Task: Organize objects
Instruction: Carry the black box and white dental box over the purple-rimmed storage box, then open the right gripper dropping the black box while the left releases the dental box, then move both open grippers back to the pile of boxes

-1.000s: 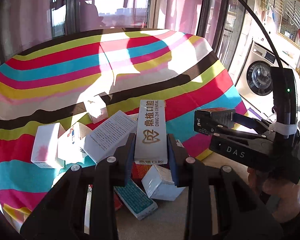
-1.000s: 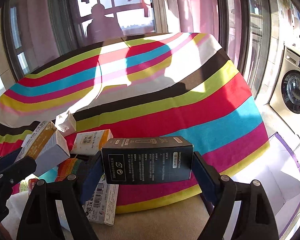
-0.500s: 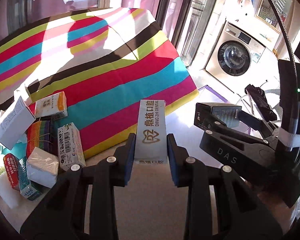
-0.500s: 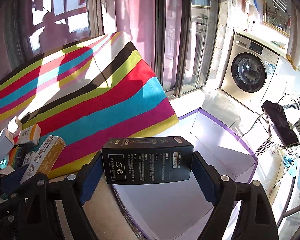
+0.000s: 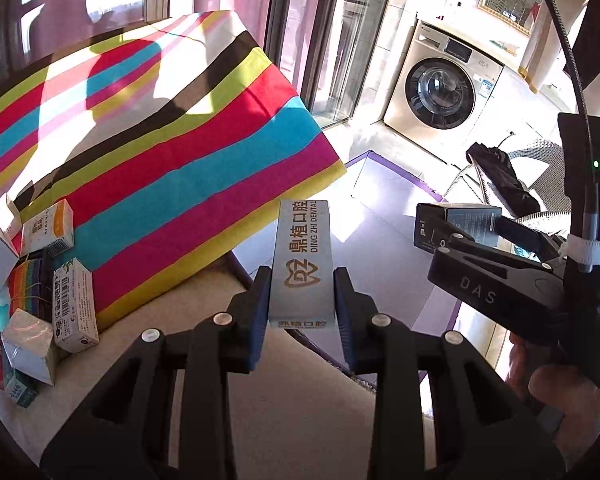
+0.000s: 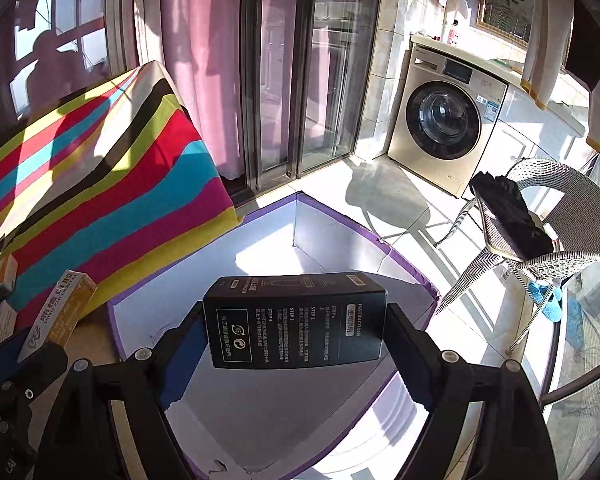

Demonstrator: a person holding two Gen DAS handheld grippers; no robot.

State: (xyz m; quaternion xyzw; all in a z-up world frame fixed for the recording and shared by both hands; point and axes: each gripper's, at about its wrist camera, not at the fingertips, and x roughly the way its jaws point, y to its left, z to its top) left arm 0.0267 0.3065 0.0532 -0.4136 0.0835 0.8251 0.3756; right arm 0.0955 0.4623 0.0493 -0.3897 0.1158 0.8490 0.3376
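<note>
- Left wrist view: we read "DING ZHI DENTAL" with Chinese characters and a gold tooth logo on the pale blue-grey carton (image 5: 302, 264), a long narrow box.
- Our left gripper (image 5: 302, 312) is clamped on this carton by its near end; the carton juts forward above the edge of the purple-rimmed box (image 5: 396, 220).
- Lettering "DAS" shows on the side of our right gripper (image 5: 456, 236).
- Right wrist view: the black carton (image 6: 296, 320) bears "INSTRUCTIONS", "STEP 1", "STEP 2", "STEP 3", "STEP 4" and a recycling mark, all seen rotated.
- Our right gripper (image 6: 296, 344) grips the black carton across its length, jaws wide, above the box's white interior.
- More small cartons (image 5: 74, 304) lie by the striped cloth (image 5: 160, 152).
</note>
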